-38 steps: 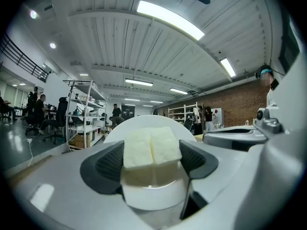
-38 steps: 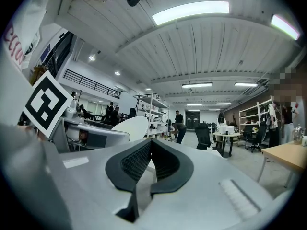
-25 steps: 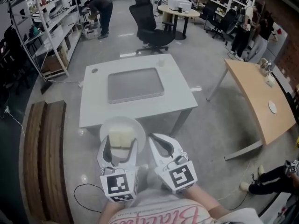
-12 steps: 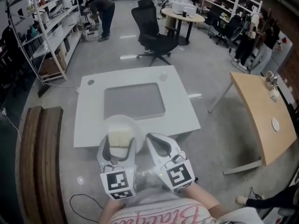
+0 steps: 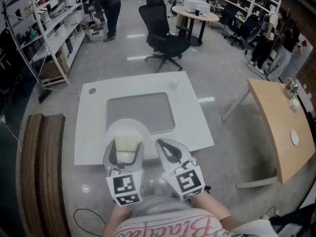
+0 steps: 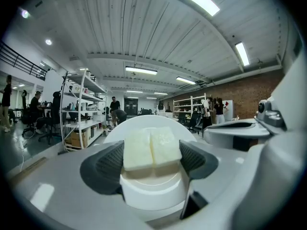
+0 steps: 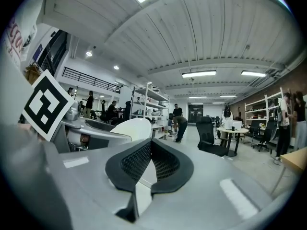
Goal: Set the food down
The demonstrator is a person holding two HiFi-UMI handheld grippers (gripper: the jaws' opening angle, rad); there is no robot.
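A white dish (image 5: 127, 130) carries two pale blocks of food (image 5: 127, 144) side by side. My left gripper (image 5: 124, 154) is shut on the dish, its dark pads (image 6: 102, 168) pressing on either side below the food (image 6: 152, 147). The dish hangs over the near edge of a white table (image 5: 192, 117) that has a grey mat (image 5: 140, 113) in its middle. My right gripper (image 5: 167, 149) is beside it on the right, shut with nothing held; its pads meet at the tips (image 7: 150, 148). The dish rim (image 7: 132, 127) shows at the left of the right gripper view.
A small clear cup (image 5: 173, 84) stands at the table's far right corner. A wooden bench (image 5: 45, 172) lies to the left and a wooden table (image 5: 279, 125) to the right. A black office chair (image 5: 165, 36), shelving (image 5: 47, 31) and people (image 5: 109, 6) are beyond.
The white table has come closer. The dish in my left gripper was short of the table's near edge and now hangs over it. Both grippers keep the same hold.
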